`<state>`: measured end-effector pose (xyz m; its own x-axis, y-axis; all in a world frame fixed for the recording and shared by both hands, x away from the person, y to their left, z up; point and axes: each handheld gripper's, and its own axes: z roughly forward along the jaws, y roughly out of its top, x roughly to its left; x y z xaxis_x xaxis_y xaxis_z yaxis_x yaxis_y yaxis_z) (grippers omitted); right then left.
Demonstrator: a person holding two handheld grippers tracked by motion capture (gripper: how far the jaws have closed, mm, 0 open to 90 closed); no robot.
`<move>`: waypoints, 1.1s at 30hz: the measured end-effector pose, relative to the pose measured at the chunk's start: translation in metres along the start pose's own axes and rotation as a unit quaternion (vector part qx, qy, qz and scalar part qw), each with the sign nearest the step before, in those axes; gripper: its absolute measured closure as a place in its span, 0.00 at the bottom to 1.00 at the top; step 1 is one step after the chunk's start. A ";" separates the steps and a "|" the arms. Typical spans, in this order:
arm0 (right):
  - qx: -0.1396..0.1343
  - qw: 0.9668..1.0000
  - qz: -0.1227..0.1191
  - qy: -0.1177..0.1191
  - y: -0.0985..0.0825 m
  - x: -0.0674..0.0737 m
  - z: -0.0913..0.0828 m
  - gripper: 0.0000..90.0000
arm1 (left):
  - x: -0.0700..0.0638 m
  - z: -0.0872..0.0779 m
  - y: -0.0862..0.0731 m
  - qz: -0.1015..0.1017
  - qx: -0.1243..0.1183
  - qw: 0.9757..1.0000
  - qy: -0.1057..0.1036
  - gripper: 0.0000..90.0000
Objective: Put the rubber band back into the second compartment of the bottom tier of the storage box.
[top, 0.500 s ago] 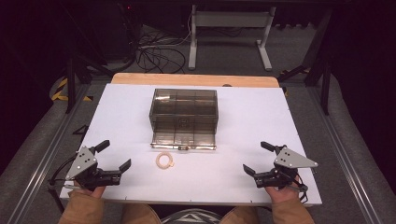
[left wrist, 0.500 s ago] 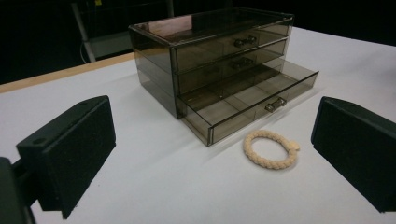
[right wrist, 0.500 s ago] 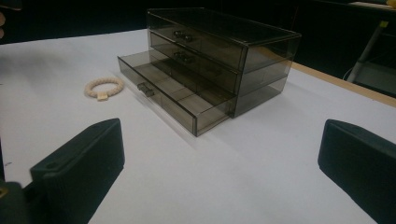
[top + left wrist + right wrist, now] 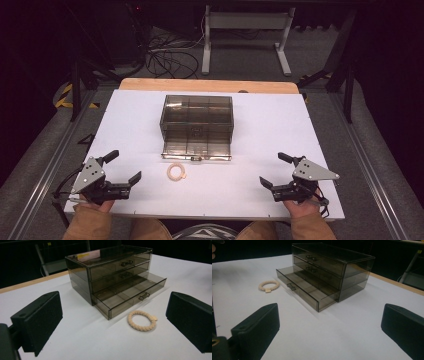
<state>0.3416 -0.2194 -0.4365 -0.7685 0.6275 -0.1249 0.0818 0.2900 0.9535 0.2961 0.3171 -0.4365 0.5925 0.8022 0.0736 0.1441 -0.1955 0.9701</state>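
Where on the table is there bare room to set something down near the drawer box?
Bare white table lies left and right of the drawer box, and along the near edge between the left gripper and right gripper. It is crowded just before the open bottom drawer, where the rope ring lies.

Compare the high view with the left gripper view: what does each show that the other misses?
High view: the left gripper and right gripper, both open, plus floor cables. Left gripper view: the drawer handles, a yellow label on the box top, the ring's twisted rope. Shared: drawer box, bottom drawer pulled out, ring in front.
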 end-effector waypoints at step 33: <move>0.007 1.000 0.005 0.009 -0.002 0.002 0.002 0.04 | -0.005 0.031 0.021 0.010 0.029 0.999 -0.043 0.05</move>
<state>0.3406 -0.2172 -0.4390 -0.7787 0.6175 -0.1113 0.0976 0.2944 0.9507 0.3203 0.2911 -0.4234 0.6610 0.7471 0.0703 0.1753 -0.2448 0.9536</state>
